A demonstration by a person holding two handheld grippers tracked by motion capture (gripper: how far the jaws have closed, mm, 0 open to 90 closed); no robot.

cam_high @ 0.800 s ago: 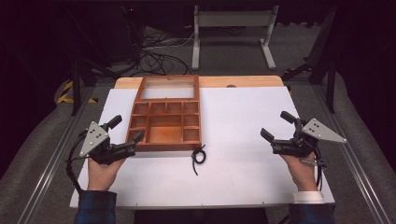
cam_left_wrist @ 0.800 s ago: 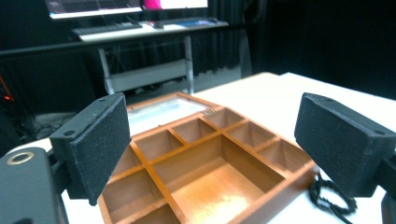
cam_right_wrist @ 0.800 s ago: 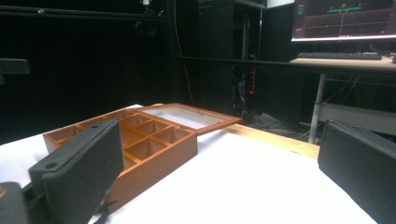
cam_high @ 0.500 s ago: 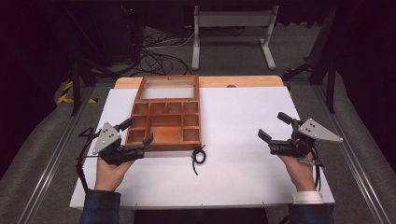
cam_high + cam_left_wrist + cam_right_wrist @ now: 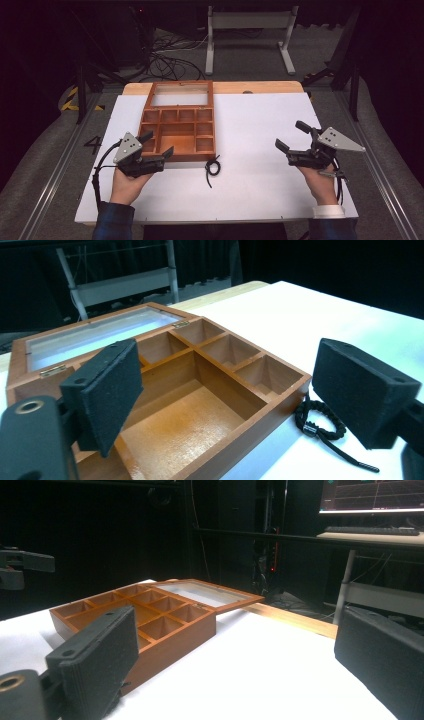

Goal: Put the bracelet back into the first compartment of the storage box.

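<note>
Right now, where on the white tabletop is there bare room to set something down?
The broad white stretch between the open wooden compartment box and the right gripper is bare. It is crowded by the box's near edge: the black elastic cord and the left gripper.

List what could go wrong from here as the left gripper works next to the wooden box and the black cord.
1. The left gripper sits open at the near edge of the wooden box; one jaw could catch the rim and shove the box.
2. The black cord lies loosely coiled against the box's near corner; a pinch might catch only one strand, or the box wall too.
3. The hinged glass lid lies open behind; a shoved box could strain it.
</note>
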